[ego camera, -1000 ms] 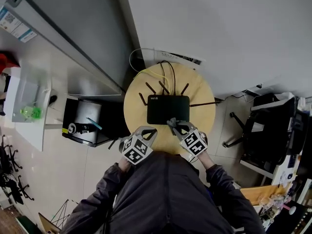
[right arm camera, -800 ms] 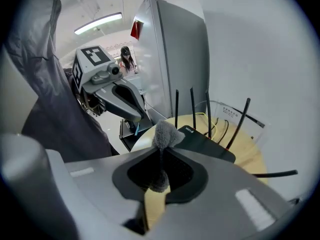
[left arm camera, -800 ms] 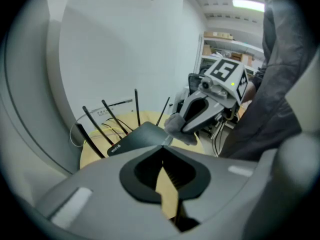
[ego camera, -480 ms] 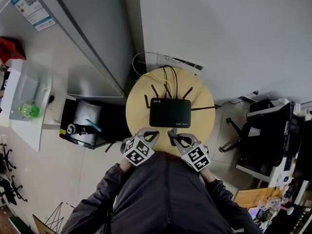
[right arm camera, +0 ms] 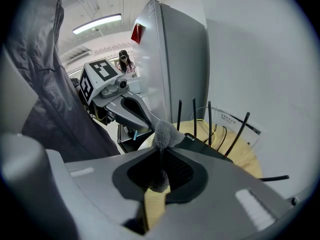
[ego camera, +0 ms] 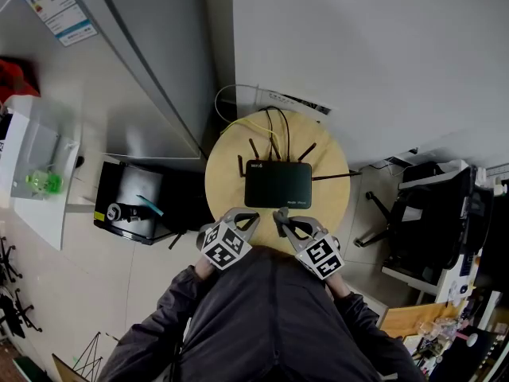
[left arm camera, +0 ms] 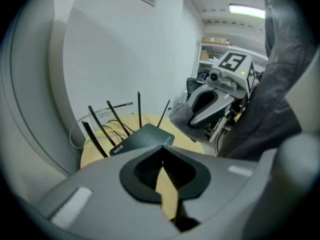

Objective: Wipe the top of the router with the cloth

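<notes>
Black, flat router [ego camera: 277,184] with thin antennas [ego camera: 253,149]

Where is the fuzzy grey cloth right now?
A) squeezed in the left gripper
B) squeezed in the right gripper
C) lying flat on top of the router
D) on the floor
B: the right gripper has the cloth pinched between its closed jaws, close to the router.

Head view: high, steeply down; router [ego camera: 277,184] mid-frame on round table [ego camera: 223,173]. Gripper views: low, close, from table's near edge, facing router. Each catches the other: right gripper [left arm camera: 192,116] upper right, left gripper [right arm camera: 147,120] upper left.
</notes>
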Demonstrator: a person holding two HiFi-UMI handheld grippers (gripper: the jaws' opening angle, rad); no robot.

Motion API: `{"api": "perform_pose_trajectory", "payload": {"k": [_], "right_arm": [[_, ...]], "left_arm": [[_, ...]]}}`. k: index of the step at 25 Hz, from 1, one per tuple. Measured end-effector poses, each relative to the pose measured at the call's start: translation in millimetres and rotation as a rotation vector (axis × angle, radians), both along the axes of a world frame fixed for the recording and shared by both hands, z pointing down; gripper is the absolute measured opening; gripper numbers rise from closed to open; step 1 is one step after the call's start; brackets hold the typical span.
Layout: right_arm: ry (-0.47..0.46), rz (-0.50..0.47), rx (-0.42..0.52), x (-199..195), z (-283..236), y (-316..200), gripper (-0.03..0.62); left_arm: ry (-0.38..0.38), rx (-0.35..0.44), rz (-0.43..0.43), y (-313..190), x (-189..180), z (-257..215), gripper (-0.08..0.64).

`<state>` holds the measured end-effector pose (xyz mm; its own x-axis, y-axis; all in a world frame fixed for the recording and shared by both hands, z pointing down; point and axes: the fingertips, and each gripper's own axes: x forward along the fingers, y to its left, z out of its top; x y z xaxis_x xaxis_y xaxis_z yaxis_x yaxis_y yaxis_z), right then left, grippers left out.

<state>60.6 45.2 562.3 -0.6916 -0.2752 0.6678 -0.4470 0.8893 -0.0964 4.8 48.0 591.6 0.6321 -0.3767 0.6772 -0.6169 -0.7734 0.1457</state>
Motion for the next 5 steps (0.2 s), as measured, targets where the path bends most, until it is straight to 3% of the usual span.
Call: {"api": "perform_pose_trajectory", "payload": {"k": [5], "right_arm": [[0.032, 0.020, 0.012, 1.0, 7.4, -5.5, 0.026]], "left_arm": [[0.005, 0.000, 0.001, -2.4, -11.7, 1.5, 0.002]]}}
